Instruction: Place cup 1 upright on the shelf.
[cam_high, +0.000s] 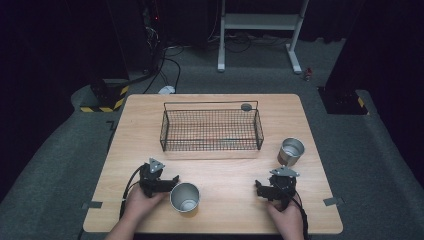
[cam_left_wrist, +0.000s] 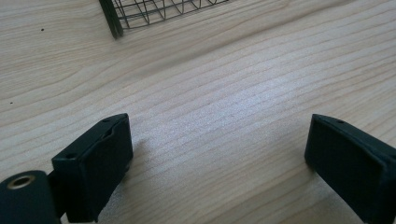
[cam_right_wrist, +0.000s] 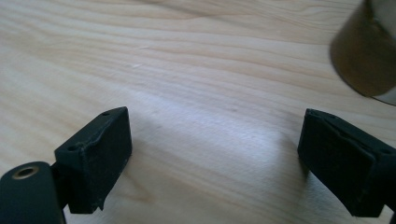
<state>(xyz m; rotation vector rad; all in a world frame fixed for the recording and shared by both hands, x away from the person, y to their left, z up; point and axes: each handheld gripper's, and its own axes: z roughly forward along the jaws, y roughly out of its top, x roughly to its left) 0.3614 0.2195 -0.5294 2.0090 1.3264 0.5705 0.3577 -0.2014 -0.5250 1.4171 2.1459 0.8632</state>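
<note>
A black wire basket (cam_high: 210, 131) stands at the back middle of the wooden table (cam_high: 225, 167); its near corner (cam_left_wrist: 140, 11) shows at the top of the left gripper view. A metal cup (cam_high: 185, 198) stands upright at the front left, just right of my left gripper (cam_high: 167, 182). A second metal cup (cam_high: 291, 151) stands at the right, beyond my right gripper (cam_high: 265, 189), and its side (cam_right_wrist: 364, 51) shows at the upper right of the right gripper view. My left gripper (cam_left_wrist: 219, 135) is open over bare wood. My right gripper (cam_right_wrist: 217, 121) is open too, with nothing between its jaws.
A small grey round piece (cam_high: 246, 106) sits by the basket's back right rim. Grey tape tabs (cam_high: 92, 205) mark the table's front corners. Beyond the table are a white stand (cam_high: 260, 25), cables and yellow-black striped blocks (cam_high: 105, 100) on the floor.
</note>
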